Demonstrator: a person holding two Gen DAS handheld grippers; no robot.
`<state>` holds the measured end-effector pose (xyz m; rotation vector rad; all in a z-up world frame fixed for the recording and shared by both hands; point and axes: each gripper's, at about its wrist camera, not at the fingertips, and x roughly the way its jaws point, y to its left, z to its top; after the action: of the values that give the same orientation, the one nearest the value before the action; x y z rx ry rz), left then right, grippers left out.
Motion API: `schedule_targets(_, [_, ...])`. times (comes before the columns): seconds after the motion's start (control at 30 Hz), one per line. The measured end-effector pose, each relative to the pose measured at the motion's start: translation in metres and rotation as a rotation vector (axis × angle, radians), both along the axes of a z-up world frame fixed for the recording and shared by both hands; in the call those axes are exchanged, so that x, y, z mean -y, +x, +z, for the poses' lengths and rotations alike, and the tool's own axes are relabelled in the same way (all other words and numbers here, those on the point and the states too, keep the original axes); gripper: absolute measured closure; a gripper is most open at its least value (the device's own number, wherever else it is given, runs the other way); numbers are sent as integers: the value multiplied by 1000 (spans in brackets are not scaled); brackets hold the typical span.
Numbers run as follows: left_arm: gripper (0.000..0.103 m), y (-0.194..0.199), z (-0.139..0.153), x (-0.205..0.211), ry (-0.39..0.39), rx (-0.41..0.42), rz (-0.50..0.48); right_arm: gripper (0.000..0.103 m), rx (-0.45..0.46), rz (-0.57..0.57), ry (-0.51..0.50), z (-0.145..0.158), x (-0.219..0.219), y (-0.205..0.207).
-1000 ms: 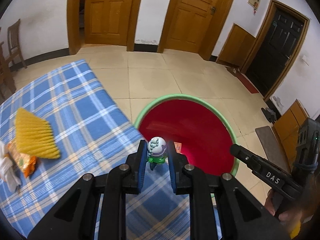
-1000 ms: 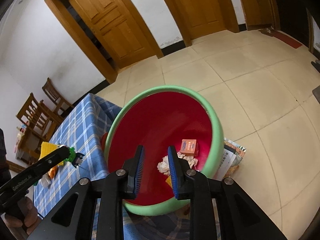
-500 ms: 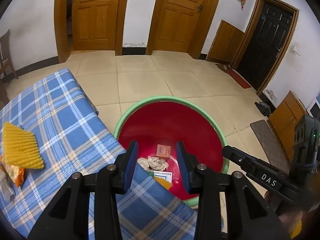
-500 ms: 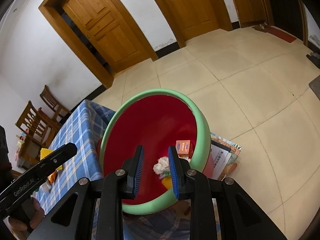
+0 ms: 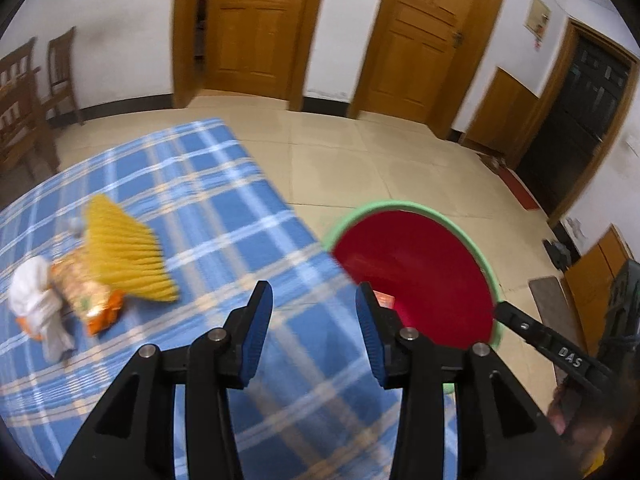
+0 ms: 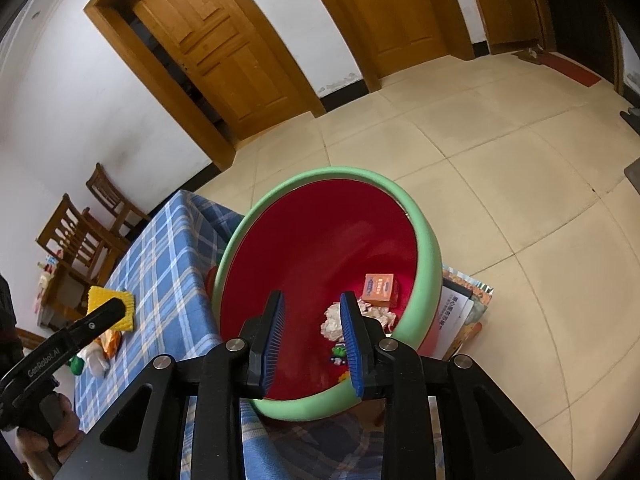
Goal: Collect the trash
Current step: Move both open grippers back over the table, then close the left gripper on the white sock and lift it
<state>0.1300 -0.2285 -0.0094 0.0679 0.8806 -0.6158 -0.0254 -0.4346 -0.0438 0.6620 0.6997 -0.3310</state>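
Hovering above the blue checked surface (image 5: 224,208), the left claw (image 5: 314,320) is released; its jaws have just been opening, nothing between them. The right claw (image 6: 314,336) hangs over the red bin (image 6: 426,248), also released and empty. Inside the bin lie an orange box (image 6: 378,289), crumpled paper (image 6: 332,320) and a small green toy (image 6: 339,352). A yellow wrapper (image 5: 124,252) and a white cloth (image 5: 36,296) rest on the surface.

Both grippers are matte black, each with two angular arms fixed by round silver screws and ending in ribbed blue pads: the left gripper (image 5: 314,330) and the right gripper (image 6: 314,344). Seen from the side, the left one bears white lettering "GenRobot.AI", the right one "DAS". A dark sleeve shows at the left edge of the right wrist view.
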Motion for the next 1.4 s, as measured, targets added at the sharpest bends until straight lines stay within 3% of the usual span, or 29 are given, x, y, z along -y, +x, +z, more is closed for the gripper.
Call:
schedule_targets(0.57, [59, 35, 5, -115, -2, 34, 312, 73, -16, 56, -29, 9, -26, 15])
schedule_targets(0.8, [43, 43, 1, -149, 51, 82, 446, 61, -27, 80, -48, 14, -39, 26])
schedule_targets(1.1, [43, 63, -17, -176, 32, 21, 502, 60, -25, 149, -89, 27, -68, 53])
schedule_targets(1.4, [43, 71, -33, -181, -2, -26, 490, 60, -31, 236, -104, 31, -103, 87])
